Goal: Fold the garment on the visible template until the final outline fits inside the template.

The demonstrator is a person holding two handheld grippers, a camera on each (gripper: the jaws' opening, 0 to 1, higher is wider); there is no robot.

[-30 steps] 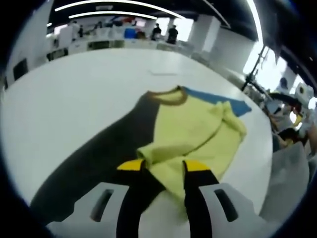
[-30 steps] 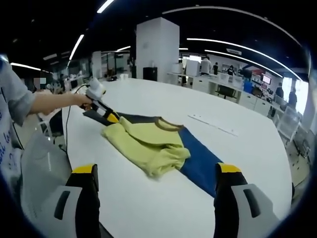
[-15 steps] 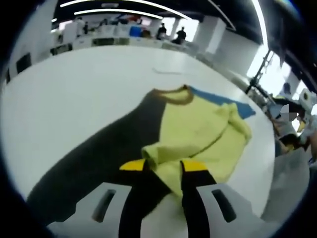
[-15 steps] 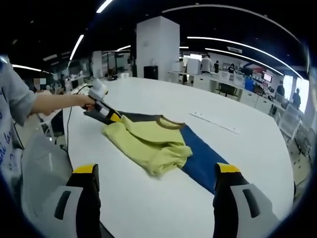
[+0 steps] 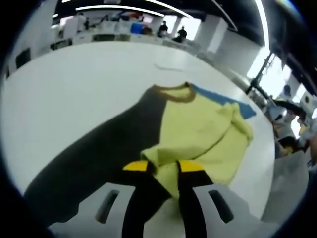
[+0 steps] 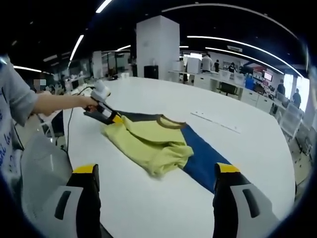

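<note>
Pinching a fold of the yellow garment near its edge, the left hand-held gripper is working from the near side of the white worktop. From where I'm standing, carrying that fold level across the dark blue template, without dragging the rest, looks wisest. The right hand-held gripper is hanging back, jaws spread wide and empty. Behind, a white pillar and desks with people are filling the bright open office.
</note>
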